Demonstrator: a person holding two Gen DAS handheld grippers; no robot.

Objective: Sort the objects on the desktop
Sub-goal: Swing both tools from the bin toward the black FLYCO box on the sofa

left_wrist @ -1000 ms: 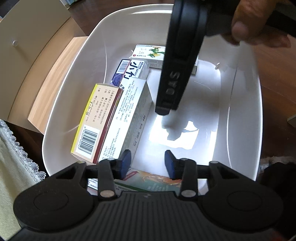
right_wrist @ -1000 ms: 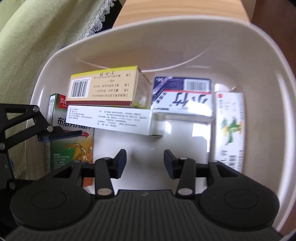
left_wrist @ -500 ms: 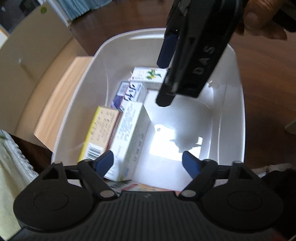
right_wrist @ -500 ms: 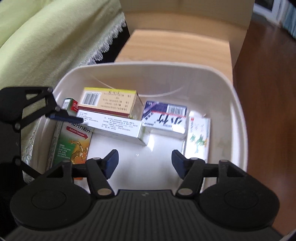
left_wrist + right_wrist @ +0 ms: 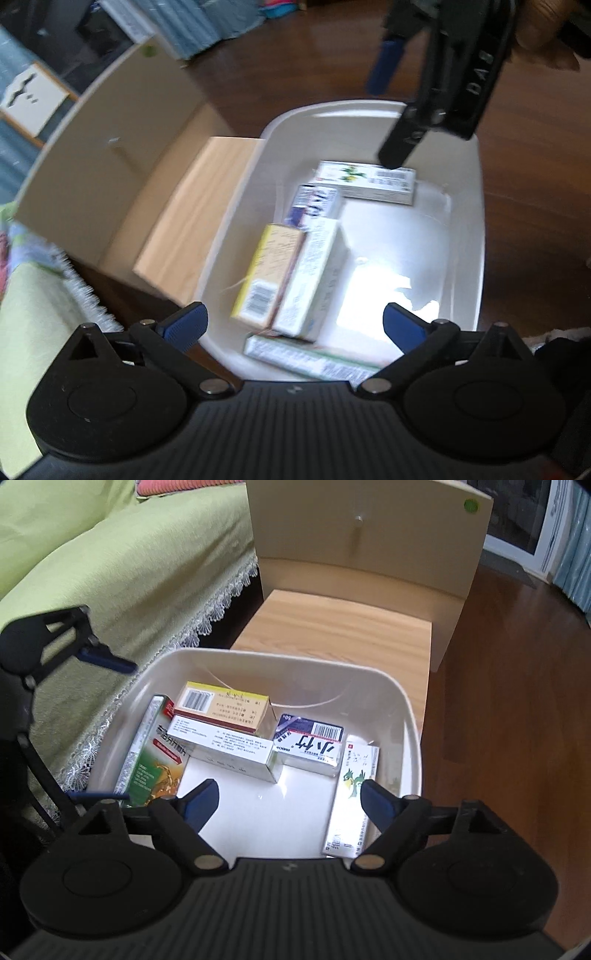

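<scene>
- Five medicine boxes lie inside the white bin point(image 5: 410, 734): a yellow-topped box point(image 5: 225, 705) at the far side, a long white box point(image 5: 225, 747) leaning against its near face, and a green box point(image 5: 155, 760) along the bin's left wall as the right wrist view shows it.
- A blue-and-white box point(image 5: 310, 747) lies right of the long white one, and a slim box with a green plant print point(image 5: 352, 794) runs along the right wall, its long axis pointing from that camera toward the far wall.
- The middle of the bin floor is bare and brightly lit.
- The right gripper point(image 5: 288, 799) hangs above the near rim, jaws spread wide and holding nothing. The plant-print box is nearest it, just under its right finger, lengthwise to the jaws.
- The left gripper point(image 5: 291, 326) hangs over the bin's opposite end, jaws likewise wide and empty. The green box point(image 5: 314, 356) lies crosswise just below it.
- The bin sits on the dark wooden bench point(image 5: 517, 701), touching a pale wooden box point(image 5: 343, 627) beyond it, with a green sofa cover point(image 5: 110, 572) to the left.
- With the boxes gathered in the bin and both jaws empty above it, this would suit either a finished sort or a pause before fetching another item; no loose item shows in either view.
</scene>
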